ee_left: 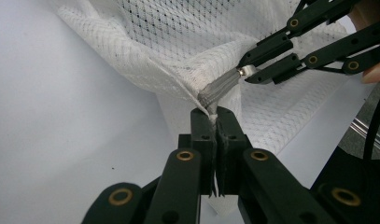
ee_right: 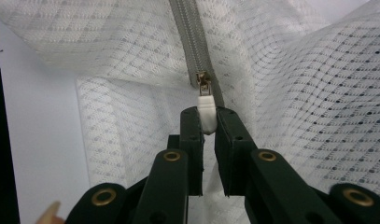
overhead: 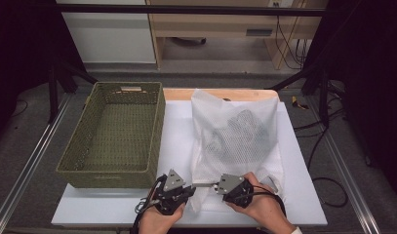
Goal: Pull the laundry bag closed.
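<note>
A white mesh laundry bag (overhead: 245, 161) lies on the white table (overhead: 176, 131), with dark items dimly showing through it. Its grey zipper (ee_right: 193, 32) runs along the near edge. My left gripper (overhead: 192, 190) is shut on the bag's corner fabric (ee_left: 197, 70), just below the zipper's end (ee_left: 219, 88). My right gripper (overhead: 216, 186) is shut on the white zipper pull (ee_right: 206, 109), which hangs from the metal slider (ee_right: 203, 83). In the left gripper view the right gripper (ee_left: 247, 71) reaches in from the upper right, close to my left jaws.
A green woven basket (overhead: 108, 176) stands on the left half of the table, touching the bag's left side. Its inside looks bare. The table's near edge (overhead: 186, 223) lies just below both hands. Cables run over the floor at the right.
</note>
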The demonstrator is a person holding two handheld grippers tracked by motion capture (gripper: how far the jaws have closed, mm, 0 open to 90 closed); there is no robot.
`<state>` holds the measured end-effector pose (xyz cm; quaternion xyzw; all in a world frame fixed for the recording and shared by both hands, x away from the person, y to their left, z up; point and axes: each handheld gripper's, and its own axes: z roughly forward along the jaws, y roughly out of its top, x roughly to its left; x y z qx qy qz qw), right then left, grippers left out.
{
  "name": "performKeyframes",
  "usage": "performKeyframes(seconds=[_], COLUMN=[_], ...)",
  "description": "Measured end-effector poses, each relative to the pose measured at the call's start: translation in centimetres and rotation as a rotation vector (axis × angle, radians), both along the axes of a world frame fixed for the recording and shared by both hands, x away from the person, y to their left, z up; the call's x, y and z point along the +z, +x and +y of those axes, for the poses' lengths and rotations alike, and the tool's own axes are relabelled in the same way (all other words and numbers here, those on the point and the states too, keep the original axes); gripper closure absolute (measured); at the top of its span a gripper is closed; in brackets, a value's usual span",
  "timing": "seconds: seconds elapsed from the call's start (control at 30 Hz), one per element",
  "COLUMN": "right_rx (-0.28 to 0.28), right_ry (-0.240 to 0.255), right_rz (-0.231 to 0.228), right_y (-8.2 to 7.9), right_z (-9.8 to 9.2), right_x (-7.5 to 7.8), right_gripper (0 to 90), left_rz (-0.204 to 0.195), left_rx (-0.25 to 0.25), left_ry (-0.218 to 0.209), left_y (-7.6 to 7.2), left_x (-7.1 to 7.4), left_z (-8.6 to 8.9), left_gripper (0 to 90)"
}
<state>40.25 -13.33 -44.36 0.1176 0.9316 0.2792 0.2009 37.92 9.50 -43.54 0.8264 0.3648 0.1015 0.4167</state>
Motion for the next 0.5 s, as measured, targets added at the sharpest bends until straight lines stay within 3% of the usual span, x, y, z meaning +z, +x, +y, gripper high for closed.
performKeyframes(seconds=[0.5], right_rx=[-0.016], right_ry=[-0.031], right_rz=[0.004], right_y=[-0.01], right_z=[-0.11], right_x=[-0.08], right_gripper=[81.8], left_rz=[-0.009], left_rx=[0.005], left_ry=[0.0], left_y=[-0.13], left_x=[0.08], left_z=[0.08], left_gripper=[88.2])
